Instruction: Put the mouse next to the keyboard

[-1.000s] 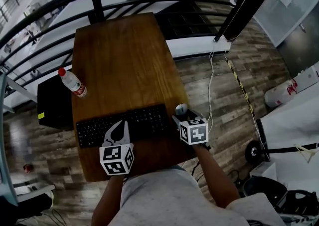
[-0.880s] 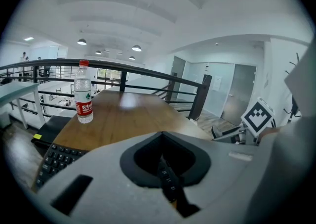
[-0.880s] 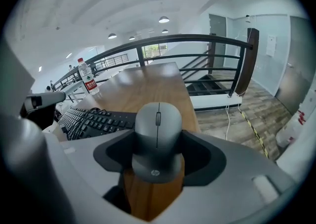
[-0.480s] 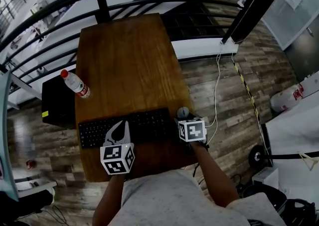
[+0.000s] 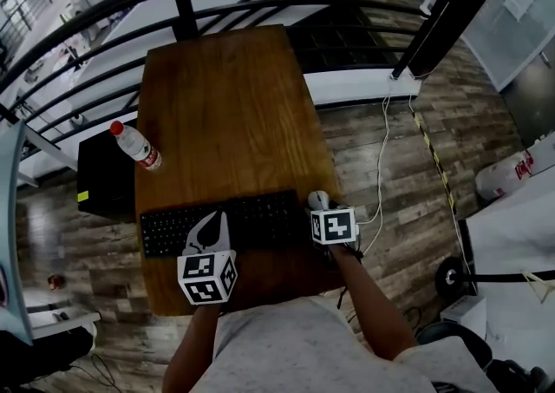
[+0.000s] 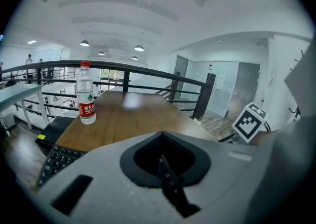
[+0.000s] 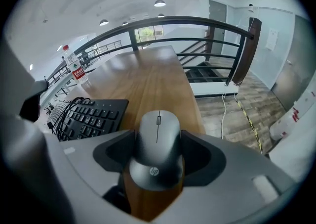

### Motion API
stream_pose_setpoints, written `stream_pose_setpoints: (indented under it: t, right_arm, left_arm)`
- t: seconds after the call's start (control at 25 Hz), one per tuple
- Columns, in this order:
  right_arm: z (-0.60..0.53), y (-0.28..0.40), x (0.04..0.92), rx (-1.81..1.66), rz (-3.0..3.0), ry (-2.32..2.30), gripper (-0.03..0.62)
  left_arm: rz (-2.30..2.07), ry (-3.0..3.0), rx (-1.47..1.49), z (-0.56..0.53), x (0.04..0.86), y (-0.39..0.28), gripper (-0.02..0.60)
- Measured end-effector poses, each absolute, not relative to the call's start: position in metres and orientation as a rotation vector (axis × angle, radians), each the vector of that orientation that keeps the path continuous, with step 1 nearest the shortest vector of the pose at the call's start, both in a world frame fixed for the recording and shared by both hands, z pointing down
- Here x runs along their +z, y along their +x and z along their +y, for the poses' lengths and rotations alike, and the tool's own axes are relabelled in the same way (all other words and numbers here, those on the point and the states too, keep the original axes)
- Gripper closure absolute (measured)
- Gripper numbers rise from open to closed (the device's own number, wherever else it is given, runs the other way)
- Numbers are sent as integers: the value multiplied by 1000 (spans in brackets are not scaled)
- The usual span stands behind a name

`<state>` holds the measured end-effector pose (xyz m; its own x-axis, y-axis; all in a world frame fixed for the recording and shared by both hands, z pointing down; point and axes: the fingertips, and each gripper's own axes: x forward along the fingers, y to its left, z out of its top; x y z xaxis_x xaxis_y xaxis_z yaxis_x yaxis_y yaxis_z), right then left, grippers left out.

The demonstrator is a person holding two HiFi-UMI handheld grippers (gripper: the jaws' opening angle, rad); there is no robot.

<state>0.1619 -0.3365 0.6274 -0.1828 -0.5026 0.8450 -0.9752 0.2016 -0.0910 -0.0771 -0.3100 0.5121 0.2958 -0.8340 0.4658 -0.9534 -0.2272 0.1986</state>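
The left gripper has its jaws pressed together on nothing, the keyboard lying near left and a red-capped water bottle upright far left on the wooden table.

I read a white "hp" logo on the grey mouse, toward its rear end. The water bottle standing on the desk carries a red label with white Chinese characters, 农夫山泉. I can make out no other print.

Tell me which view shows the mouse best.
Right gripper view: the mouse fills the centre between the jaws, wheel and logo clear. Head view shows it small, right of the keyboard. Left gripper view misses it.
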Motion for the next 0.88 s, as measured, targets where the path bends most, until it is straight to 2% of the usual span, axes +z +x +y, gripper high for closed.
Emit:
stream_pose_setpoints:
  t: [0.68, 0.88]
  right_arm:
    - [-343, 158, 617, 842, -1865, 1414, 289]
    - [-345, 156, 601, 825, -1919, 1414, 313]
  left_arm:
    - [-1617, 2109, 349, -305, 508, -79, 586]
    - [-1627, 2111, 338, -306, 503, -79, 586]
